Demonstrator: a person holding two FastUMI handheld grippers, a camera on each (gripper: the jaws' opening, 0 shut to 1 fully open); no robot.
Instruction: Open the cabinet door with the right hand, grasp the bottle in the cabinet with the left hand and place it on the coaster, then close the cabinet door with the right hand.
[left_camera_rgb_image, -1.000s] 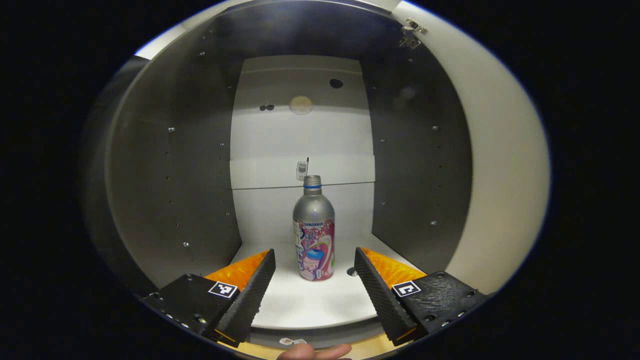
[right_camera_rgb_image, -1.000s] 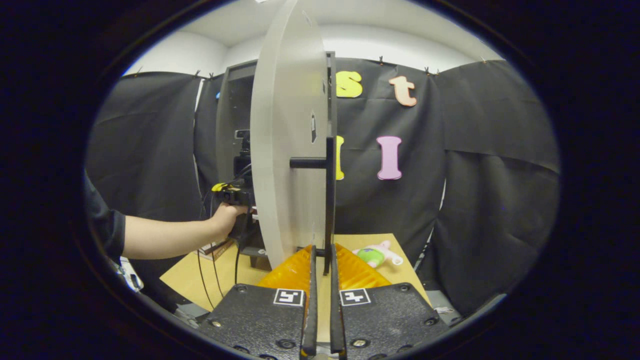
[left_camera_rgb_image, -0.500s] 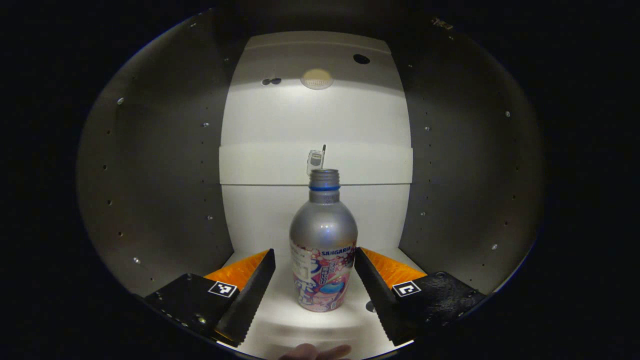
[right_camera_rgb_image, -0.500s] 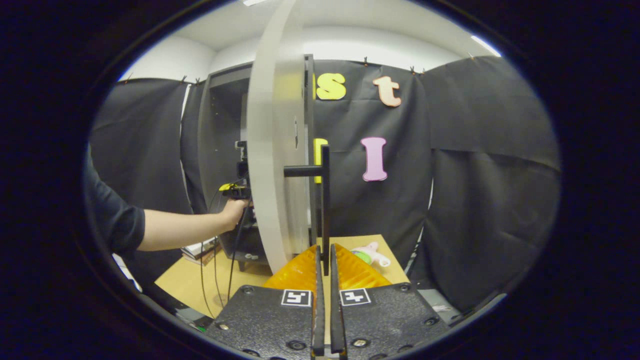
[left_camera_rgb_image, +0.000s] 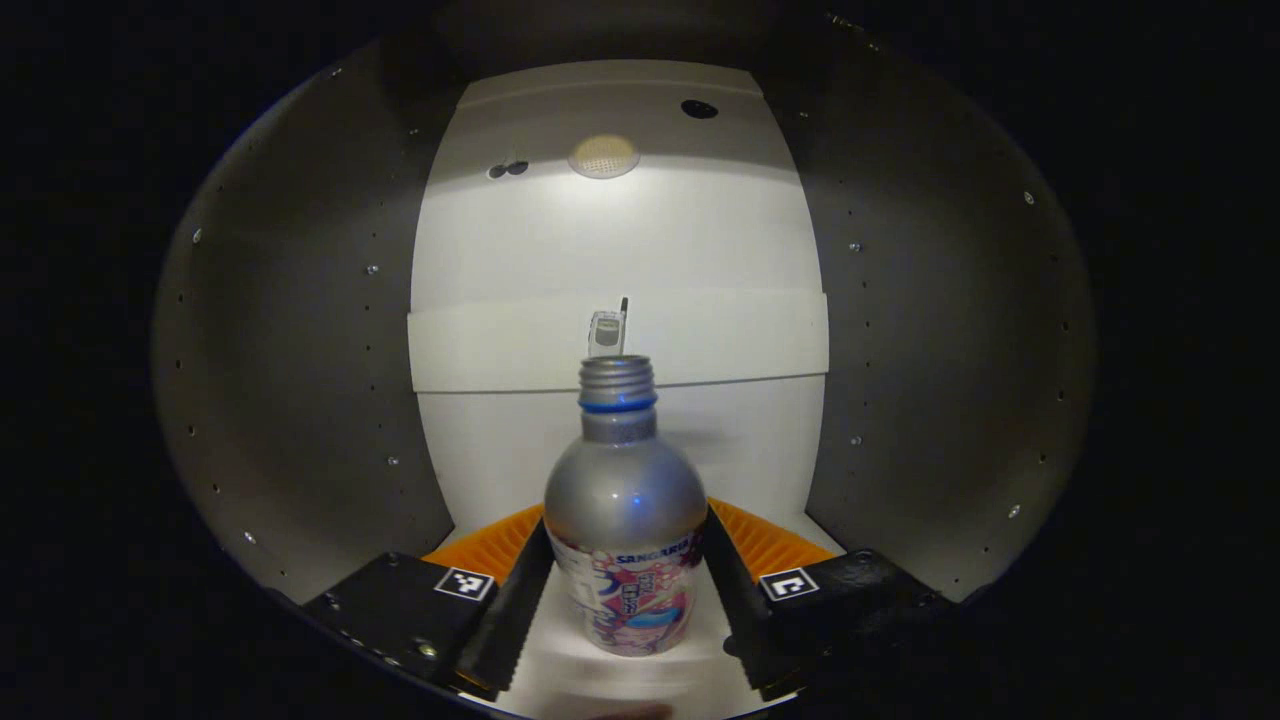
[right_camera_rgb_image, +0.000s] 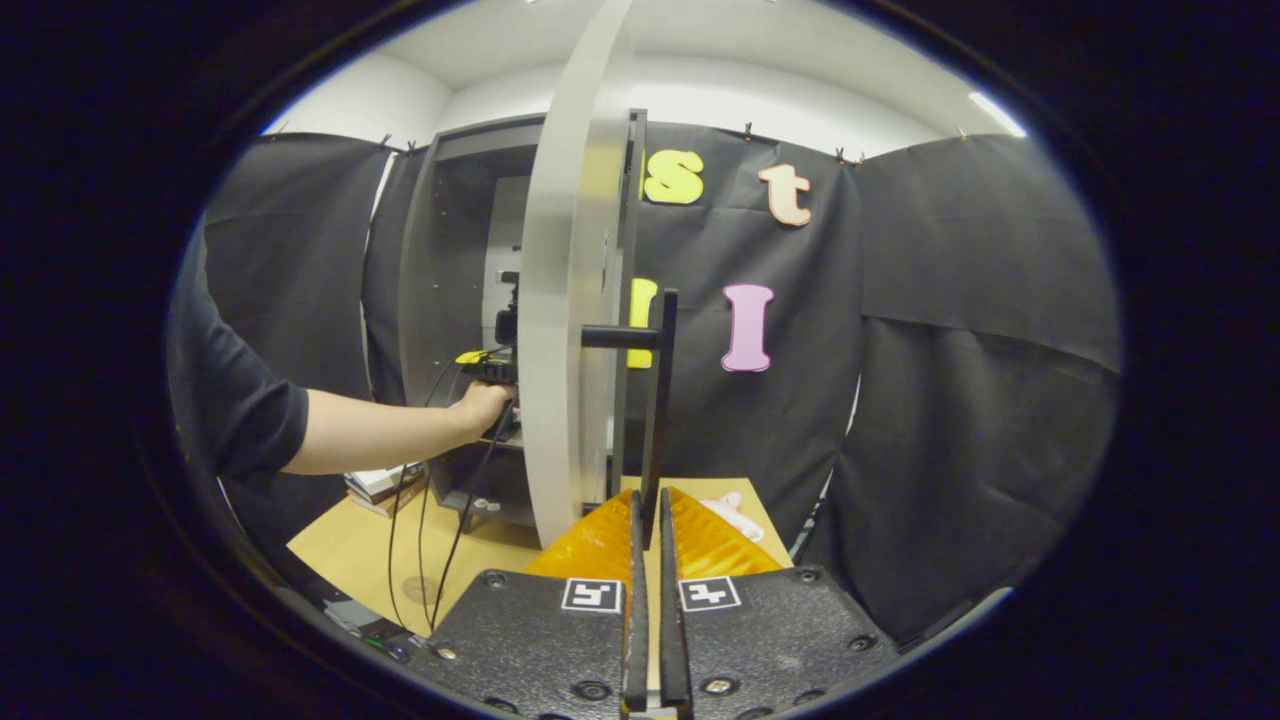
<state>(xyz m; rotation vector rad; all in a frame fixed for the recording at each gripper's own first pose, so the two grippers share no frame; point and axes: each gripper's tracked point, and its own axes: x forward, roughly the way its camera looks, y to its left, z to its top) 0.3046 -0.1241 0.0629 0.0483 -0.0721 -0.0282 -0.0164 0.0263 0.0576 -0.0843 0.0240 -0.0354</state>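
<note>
1. While the cabinet (left_camera_rgb_image: 300, 330) door (right_camera_rgb_image: 560, 330) stands open, the bottle (left_camera_rgb_image: 625, 520) sits upright on the cabinet floor.
2. The left gripper (left_camera_rgb_image: 625, 600) has its fingers open around the bottle, close at each side; whether they touch it cannot be told.
3. The right gripper (right_camera_rgb_image: 647, 520) is closed on the door's handle (right_camera_rgb_image: 655, 420).
4. A hand (right_camera_rgb_image: 485, 405) reaches into the cabinet.

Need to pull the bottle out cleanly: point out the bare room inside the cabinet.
Free: the white floor between the bottle and each grey side wall, and the whole height above its neck up to the top. Crowded: the front centre, where the left gripper has its jaws close on both sides of the bottle.
</note>
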